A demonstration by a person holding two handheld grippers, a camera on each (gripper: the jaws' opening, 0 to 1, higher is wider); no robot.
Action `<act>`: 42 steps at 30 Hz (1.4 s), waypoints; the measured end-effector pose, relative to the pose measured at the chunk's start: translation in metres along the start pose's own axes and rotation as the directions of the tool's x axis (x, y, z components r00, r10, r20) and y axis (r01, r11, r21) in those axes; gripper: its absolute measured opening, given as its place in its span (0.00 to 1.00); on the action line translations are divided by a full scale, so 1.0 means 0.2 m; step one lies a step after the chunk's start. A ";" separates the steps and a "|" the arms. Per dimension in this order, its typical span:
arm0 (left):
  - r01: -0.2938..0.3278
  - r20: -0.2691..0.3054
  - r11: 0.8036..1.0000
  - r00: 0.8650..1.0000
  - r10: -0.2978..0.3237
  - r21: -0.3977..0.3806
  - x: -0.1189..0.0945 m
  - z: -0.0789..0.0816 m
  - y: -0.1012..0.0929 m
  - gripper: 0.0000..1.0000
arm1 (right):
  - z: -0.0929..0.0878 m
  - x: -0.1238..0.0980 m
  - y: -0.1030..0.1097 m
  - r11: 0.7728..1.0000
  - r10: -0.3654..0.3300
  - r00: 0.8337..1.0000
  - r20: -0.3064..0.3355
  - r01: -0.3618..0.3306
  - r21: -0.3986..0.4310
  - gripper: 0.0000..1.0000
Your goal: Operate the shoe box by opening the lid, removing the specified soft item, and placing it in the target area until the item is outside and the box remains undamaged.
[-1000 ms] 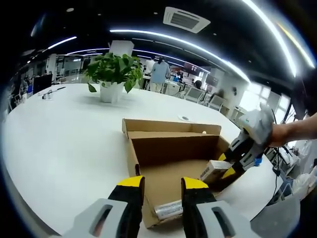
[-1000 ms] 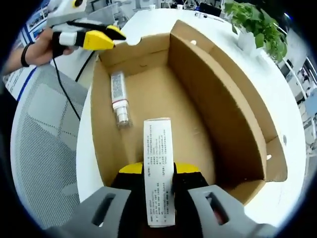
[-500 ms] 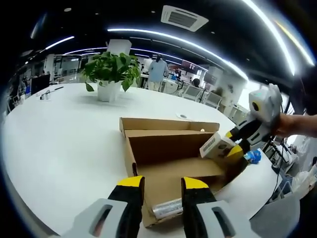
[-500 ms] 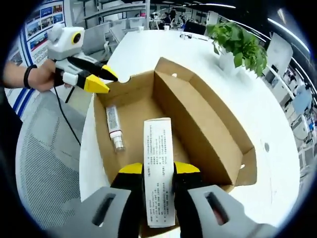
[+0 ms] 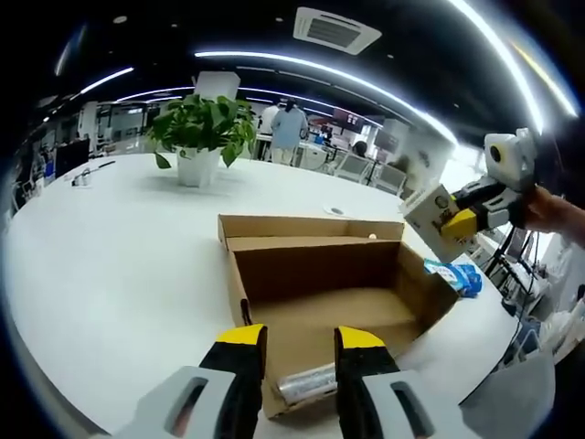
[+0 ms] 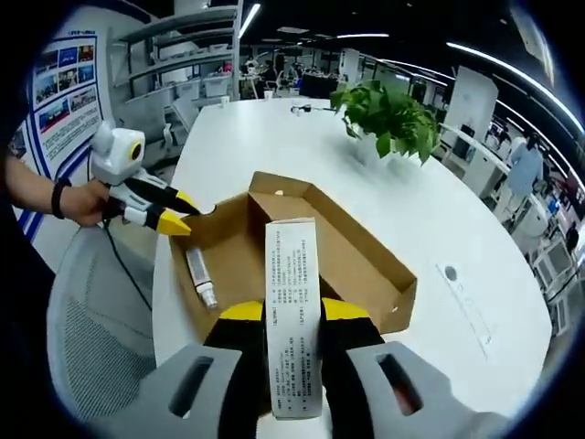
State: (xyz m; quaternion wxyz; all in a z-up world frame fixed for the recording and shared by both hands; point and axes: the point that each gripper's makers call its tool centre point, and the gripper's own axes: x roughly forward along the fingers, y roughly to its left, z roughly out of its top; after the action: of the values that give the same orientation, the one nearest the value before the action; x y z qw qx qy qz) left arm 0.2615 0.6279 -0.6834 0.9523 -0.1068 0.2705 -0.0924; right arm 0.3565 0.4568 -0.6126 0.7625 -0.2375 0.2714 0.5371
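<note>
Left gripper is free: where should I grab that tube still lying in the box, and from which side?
Grip the tube across its middle, coming straight down through the open top of the box. It lies flat on the floor beside the near wall, so the left gripper should straddle its width, jaws crosswise to its length.

Left gripper view low beside the shoe box; right gripper view high above it, opposite.

The open brown shoe box sits near the counter's edge, a small tube lying inside; the white carton is lifted above it.
</note>
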 end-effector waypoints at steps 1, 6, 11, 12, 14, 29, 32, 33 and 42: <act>0.000 -0.001 1.000 1.000 0.000 0.001 0.00 0.00 0.00 0.30 | 0.00 -0.02 -0.01 1.000 -0.009 1.000 0.003 0.009 0.004 0.18; -0.004 -0.003 1.000 1.000 0.004 0.005 0.00 0.00 -0.01 0.29 | -0.06 -0.11 -0.08 0.996 -0.064 0.998 0.017 0.063 0.057 0.18; -0.010 0.007 1.000 1.000 0.010 -0.009 -0.01 0.01 0.00 0.29 | -0.12 -0.19 -0.12 0.987 -0.102 0.994 0.034 0.096 0.131 0.18; -0.012 0.010 1.000 1.000 0.012 -0.015 -0.01 0.01 0.01 0.29 | -0.13 -0.20 -0.13 0.984 -0.110 0.993 0.039 0.103 0.148 0.18; -0.018 0.015 1.000 1.000 0.018 -0.023 -0.02 0.01 0.02 0.29 | -0.17 -0.24 -0.14 0.976 -0.129 0.991 0.041 0.120 0.180 0.18; -0.017 0.005 1.000 1.000 0.017 -0.008 0.00 0.01 0.01 0.29 | -0.56 -0.45 -0.27 0.890 -0.256 0.967 -0.008 0.239 0.388 0.18; -0.014 0.011 1.000 1.000 0.014 -0.009 0.00 0.02 0.01 0.29 | -0.62 -0.48 -0.28 0.875 -0.273 0.962 -0.021 0.258 0.409 0.18; -0.017 0.012 1.000 1.000 0.017 -0.009 0.00 0.02 0.01 0.29 | -0.66 -0.50 -0.28 0.867 -0.281 0.959 -0.029 0.266 0.421 0.18; -0.024 0.010 1.000 1.000 0.024 -0.015 0.00 0.01 0.02 0.29 | -0.89 -0.62 -0.28 0.809 -0.319 0.944 -0.080 0.316 0.496 0.18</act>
State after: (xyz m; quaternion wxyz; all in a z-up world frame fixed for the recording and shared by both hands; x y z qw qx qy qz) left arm 0.2627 0.6321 -0.6818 0.9539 -0.1112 0.2676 -0.0785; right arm 0.3470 0.2378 -0.6564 0.8775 -0.0712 0.3556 0.3138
